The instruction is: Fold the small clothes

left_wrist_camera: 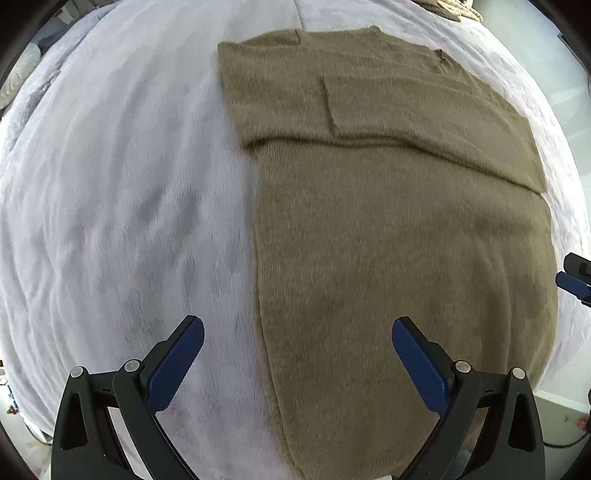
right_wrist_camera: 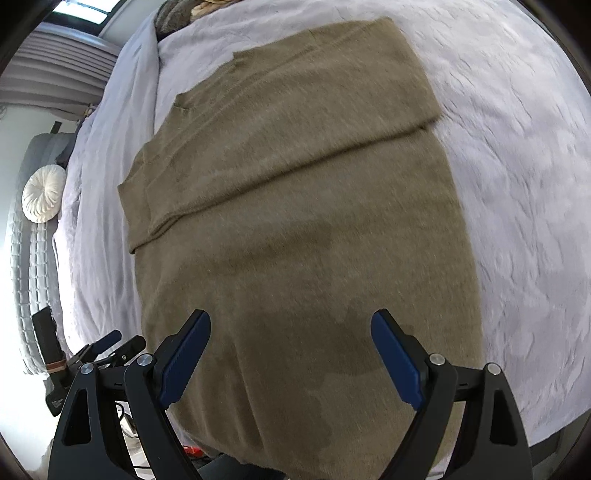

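A: status? where's the garment

B: olive knit sweater (left_wrist_camera: 388,236) flat on the pale grey bedspread (left_wrist_camera: 110,221), hem end toward the cams. Sleeves look already folded across the chest, there's a cross band of doubled fabric w/ a sleeve edge (left_wrist_camera: 328,103) showing. So prob side folds done, lengthwise fold left. That's my read, not certain.

A: grippers?

B: left gripper (left_wrist_camera: 297,341) jaws wide apart, nothing between the pads. It sits over the sweater's left edge, one finger above bedspread, other above knit. Pointing straight down.

A: right?

B: right gripper (right_wrist_camera: 291,334) also spread wide, empty, above the hem half, tilted fwd a bit. Not touching fabric afaict.

A: why both at hem end

B: guess: one per bottom corner so hem lifts evenly and goes up over the sleeve band. Knit is soft/fuzzy, single-point pick would drag and skew it.

A: risks

B: pinching bedspread along w/ the edge on left side. Also other stuff at far end, beige pile (left_wrist_camera: 454,9), keep clear.
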`<state>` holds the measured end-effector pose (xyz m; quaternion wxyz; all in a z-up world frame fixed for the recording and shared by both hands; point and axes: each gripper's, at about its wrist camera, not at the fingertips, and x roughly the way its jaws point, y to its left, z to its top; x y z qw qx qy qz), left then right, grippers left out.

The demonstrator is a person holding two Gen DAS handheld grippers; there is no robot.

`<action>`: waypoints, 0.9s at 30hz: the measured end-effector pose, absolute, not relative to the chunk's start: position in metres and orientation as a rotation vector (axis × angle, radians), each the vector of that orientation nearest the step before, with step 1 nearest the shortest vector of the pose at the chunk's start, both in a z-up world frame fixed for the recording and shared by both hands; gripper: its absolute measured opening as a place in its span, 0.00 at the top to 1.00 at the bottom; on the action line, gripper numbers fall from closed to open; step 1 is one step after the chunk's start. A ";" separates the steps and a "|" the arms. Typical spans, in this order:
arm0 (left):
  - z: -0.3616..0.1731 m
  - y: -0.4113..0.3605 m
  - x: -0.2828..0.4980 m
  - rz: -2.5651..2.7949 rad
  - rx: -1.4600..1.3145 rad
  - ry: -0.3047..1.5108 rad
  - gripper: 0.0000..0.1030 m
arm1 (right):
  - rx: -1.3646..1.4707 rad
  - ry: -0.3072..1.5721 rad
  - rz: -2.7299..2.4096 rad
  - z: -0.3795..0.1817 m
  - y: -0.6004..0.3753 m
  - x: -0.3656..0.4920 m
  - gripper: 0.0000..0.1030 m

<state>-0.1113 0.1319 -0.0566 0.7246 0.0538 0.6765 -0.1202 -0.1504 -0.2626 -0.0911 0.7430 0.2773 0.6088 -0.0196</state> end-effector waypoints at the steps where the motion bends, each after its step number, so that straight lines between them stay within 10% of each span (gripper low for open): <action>1: -0.058 0.134 -0.114 -0.273 0.113 1.503 0.01 | 0.612 1.340 -0.045 -0.092 -0.265 -0.154 0.12; 27: -0.113 0.096 -0.205 -0.688 -0.054 1.803 0.04 | 0.899 1.556 0.165 -0.167 -0.284 -0.275 0.13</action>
